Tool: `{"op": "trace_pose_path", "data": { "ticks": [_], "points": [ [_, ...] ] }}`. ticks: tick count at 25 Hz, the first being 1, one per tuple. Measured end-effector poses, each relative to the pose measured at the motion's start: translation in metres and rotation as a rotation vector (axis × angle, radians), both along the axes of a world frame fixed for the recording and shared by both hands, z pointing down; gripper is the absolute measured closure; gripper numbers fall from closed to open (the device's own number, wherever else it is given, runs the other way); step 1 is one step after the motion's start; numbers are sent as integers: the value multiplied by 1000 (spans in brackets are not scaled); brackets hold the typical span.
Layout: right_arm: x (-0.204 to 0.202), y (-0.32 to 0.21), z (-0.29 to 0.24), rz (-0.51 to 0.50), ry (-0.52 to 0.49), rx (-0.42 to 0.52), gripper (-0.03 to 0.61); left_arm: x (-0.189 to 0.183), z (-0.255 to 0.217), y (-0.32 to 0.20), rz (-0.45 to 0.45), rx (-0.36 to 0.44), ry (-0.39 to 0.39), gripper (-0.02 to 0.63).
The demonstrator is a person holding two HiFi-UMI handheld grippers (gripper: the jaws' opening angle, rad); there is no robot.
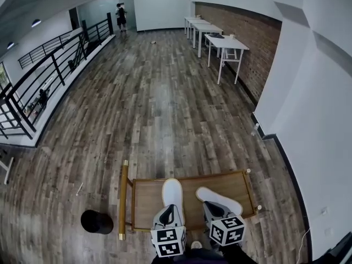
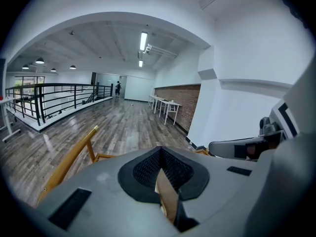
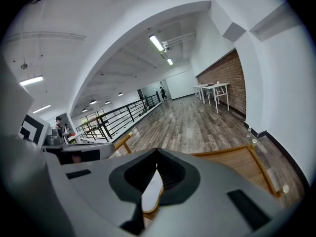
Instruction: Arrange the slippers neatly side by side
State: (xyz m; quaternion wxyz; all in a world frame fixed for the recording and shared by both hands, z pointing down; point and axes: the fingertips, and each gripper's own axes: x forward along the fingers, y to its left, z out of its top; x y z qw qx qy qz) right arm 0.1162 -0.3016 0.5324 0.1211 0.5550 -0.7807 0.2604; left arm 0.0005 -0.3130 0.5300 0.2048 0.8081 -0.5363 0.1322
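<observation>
**Task items.** Two slippers of one pattern: a light grey upper with a black collar band, black mesh lining, small black rectangular patches on the upper, and a white insole with a tan edge.

**Location.** Both slippers are over a low wooden surface (image 1: 146, 202) at 6 o'clock in the head view. The left slipper (image 1: 172, 194) is at the middle of the surface, with its white end pointing to 12 o'clock. The right slipper (image 1: 220, 198) is just beside it at 3 o'clock and apart from it, with its white end lying at a slant to the first. Whether either sole touches the wood cannot be told.

**Grippers.** The left gripper (image 1: 168, 218) has its fingers clamped on the grey upper of the left slipper. In the left gripper view that upper fills the lower field, with its collar pinched into a fold. The right gripper (image 1: 215, 213) has its fingers fully together on the upper of the right slipper, and its view shows the same fold.

**Surroundings.** A gold handle bar (image 1: 124, 199) runs along the surface at 9 o'clock. A black round object (image 1: 97, 221) stands on the plank floor beyond it. White tables (image 1: 220, 42) line the brick wall at 1 o'clock. A black railing (image 1: 49, 70) runs along at 10 o'clock.
</observation>
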Motion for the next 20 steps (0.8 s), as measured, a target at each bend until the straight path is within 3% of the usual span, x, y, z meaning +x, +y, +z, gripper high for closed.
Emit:
{"op": "trace_pose_path", "data": {
  "ticks": [10, 20],
  "points": [
    [1, -6, 0, -18, -4, 4, 580, -2, 3, -2, -21, 0, 2, 613],
    [19, -2, 7, 31, 6, -23, 580, 1, 3, -1, -13, -2, 15, 612]
  ]
}}
